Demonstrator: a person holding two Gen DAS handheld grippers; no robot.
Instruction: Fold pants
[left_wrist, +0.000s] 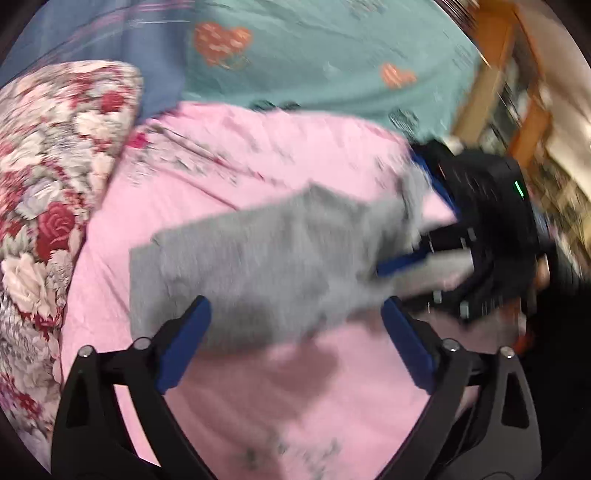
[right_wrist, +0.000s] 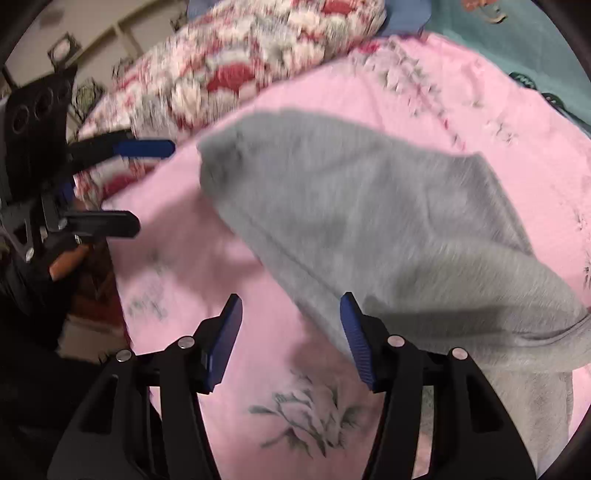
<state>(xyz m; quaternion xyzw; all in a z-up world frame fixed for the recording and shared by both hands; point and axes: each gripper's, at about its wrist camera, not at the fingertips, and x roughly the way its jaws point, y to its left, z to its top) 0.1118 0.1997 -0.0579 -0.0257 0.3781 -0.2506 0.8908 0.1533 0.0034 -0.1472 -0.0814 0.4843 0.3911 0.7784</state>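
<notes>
Left-wrist view showed the left gripper (left_wrist: 295, 345) spread wide, holding nothing, just above the pink sheet (left_wrist: 258, 155). Beyond it the grey pants (left_wrist: 266, 258) lay folded (blurred) on that sheet. The right gripper (right_wrist: 291, 339) was likewise spread and empty; a floral quilt (right_wrist: 236, 66) lay farther off.

The pants (right_wrist: 369, 221) were plain grey; the sheet (right_wrist: 258, 350) was pink with grey floral print; the pillow (left_wrist: 48, 177) bore red-and-white roses.
</notes>
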